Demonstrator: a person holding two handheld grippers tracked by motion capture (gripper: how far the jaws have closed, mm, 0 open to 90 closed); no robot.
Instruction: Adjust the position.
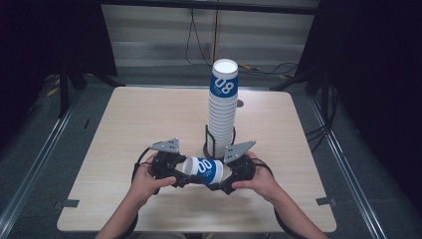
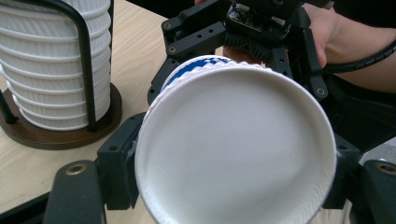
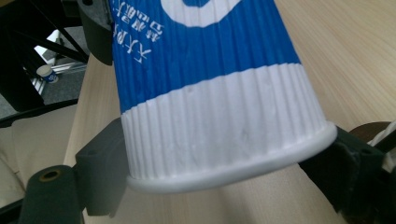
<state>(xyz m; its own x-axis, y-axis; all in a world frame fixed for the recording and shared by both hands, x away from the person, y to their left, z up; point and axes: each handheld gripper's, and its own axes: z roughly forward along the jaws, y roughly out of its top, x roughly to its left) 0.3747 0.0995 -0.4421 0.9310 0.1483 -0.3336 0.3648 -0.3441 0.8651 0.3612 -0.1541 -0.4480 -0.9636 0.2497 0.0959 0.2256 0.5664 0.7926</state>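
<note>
A single blue-and-white ribbed paper cup is held on its side above the near part of the tabletop, between the two hand-held tools. The left tongs pinch the cup at its narrow base end; in the left gripper view the black jaws sit against both sides of the round white bottom. The right tongs pinch the wider end, where the right gripper view shows a jaw on each side of the wall just behind the rolled rim. Both hands hold steady. Just behind the held cup stands a tall stack of cups in a black wire holder on a dark round base.

Risks noted, as judgement:
- The cup is thin paper gripped from two ends. Any further squeeze near the rim could oval or crease it, and a deformed rim would not nest cleanly on the stack.
- If the two hands pull or twist in opposing directions, the wall may buckle or one grip may slip off the ribbed surface.
- Release of one grip before the other is secure could let the cup swing or drop to the tabletop.
- The stack is tall and near; a knock from either tool during a lift could tilt it.
</note>
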